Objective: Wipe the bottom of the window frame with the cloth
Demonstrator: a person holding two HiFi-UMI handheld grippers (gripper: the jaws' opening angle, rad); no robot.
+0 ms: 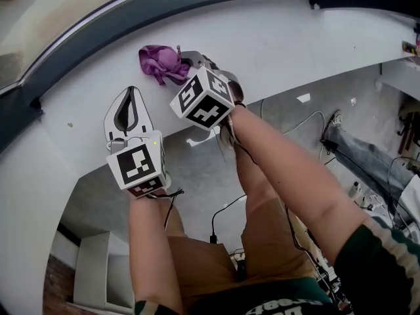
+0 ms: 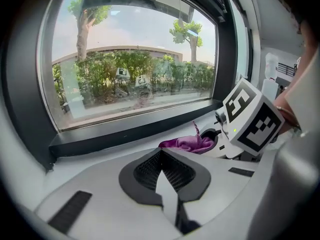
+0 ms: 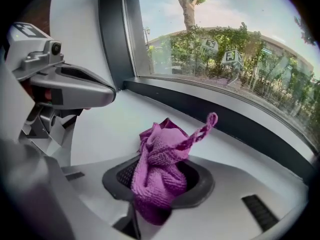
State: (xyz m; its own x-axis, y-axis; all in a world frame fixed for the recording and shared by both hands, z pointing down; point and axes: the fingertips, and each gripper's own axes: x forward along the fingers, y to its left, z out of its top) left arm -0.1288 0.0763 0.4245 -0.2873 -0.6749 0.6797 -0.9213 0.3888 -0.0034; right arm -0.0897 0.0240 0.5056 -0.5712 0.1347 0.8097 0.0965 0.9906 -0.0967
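A crumpled purple cloth (image 1: 161, 63) sits over the white sill (image 1: 275, 44), a short way from the dark bottom window frame (image 1: 164, 8). My right gripper (image 1: 190, 61) is shut on the purple cloth (image 3: 160, 169), which bunches out between its jaws with one corner sticking up. The cloth (image 2: 189, 143) also shows in the left gripper view, beside the right gripper's marker cube (image 2: 252, 120). My left gripper (image 1: 129, 110) rests over the sill to the left, jaws closed together with nothing between them. The dark frame (image 2: 135, 129) runs below the glass (image 2: 135, 59).
The dark frame (image 3: 225, 114) runs along the sill's far side, and a dark upright post (image 3: 112, 34) stands at the left. Below the sill's front edge are a grey floor (image 1: 216, 182) with cables (image 1: 226, 209) and a white shelf unit (image 1: 98, 268).
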